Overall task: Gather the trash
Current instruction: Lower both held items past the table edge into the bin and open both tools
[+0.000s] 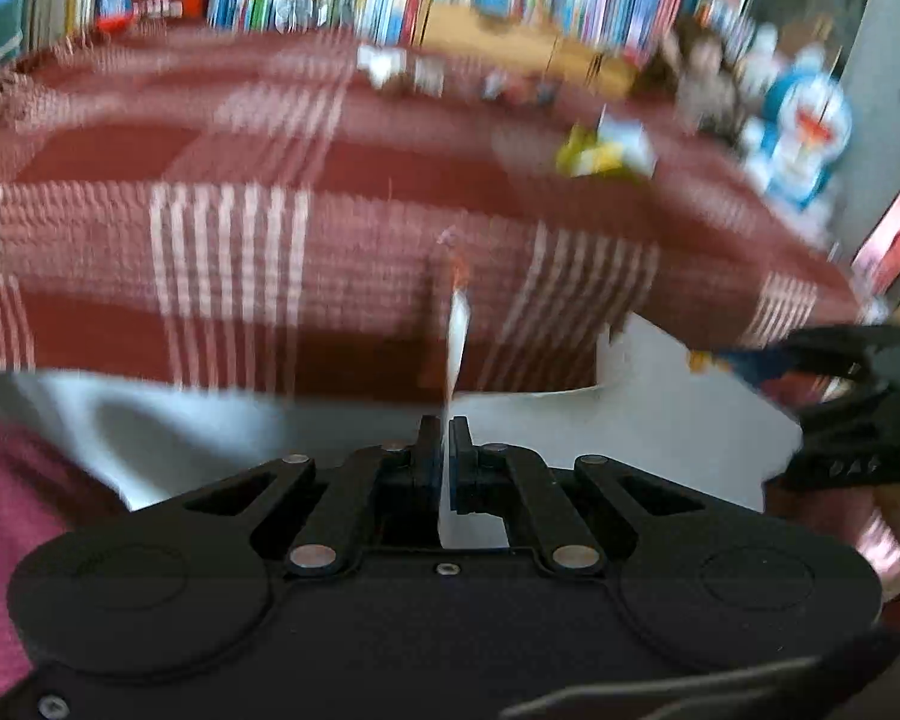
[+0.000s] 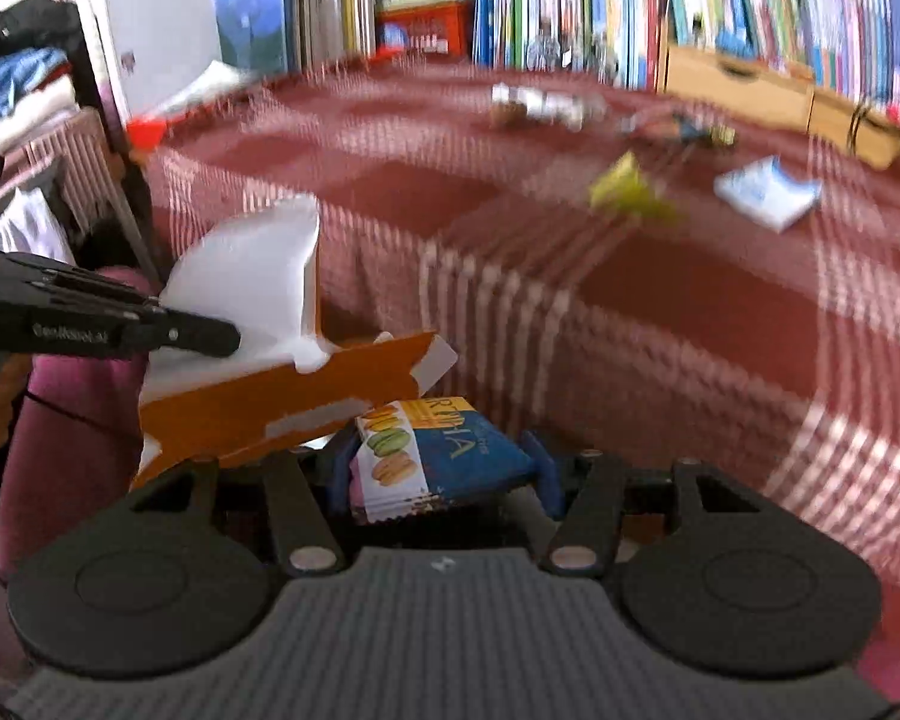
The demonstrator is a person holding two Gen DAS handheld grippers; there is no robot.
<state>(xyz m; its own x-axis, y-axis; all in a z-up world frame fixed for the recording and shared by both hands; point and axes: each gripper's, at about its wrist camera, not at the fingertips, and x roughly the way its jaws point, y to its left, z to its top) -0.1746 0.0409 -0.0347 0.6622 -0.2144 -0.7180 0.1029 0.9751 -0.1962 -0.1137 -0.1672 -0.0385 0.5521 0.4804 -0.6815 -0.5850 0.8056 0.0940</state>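
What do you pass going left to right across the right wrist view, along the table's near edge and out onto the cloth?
Left gripper → white bag → orange carton → macaron packet → yellow wrapper → blue-and-white packet.

A dark red tablecloth (image 2: 690, 312) with white checked stripes, a blue macaron-printed packet (image 2: 444, 450), an orange-and-white bag (image 2: 282, 396).

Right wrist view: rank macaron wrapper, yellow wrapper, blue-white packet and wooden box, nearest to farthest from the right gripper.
1. Macaron wrapper: between the right gripper's fingers.
2. Yellow wrapper: mid-tablecloth, ahead and right.
3. Blue-white packet: further right, about level with the yellow one; close call.
4. Wooden box: at the back, under the books.
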